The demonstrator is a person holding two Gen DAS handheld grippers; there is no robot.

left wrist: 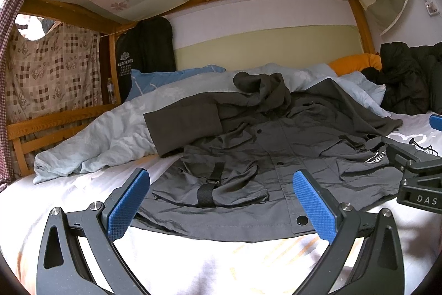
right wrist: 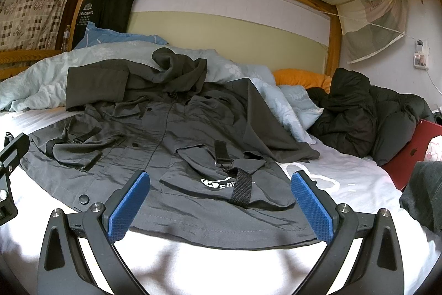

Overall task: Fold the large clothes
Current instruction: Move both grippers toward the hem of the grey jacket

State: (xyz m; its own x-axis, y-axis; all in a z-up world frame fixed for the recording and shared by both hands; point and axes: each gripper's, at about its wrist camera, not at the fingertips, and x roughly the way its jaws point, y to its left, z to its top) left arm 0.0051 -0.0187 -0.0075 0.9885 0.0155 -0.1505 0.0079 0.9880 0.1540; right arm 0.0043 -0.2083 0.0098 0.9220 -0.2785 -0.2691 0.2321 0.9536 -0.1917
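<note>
One grey jacket, two claws, nothing grabbed

The jacket (left wrist: 248, 156) lies front-up on the white sheet (left wrist: 69, 192), just ahead of both claws. Left gripper (left wrist: 221, 201) and right gripper (right wrist: 221, 201) each have two blue pads spread wide apart over its hem; two strapped pockets show.

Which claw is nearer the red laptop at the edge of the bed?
Right. The right claw hovers open over the jacket hem, with the red laptop just off to its right. The left claw sits further left; its view misses the laptop.
</note>
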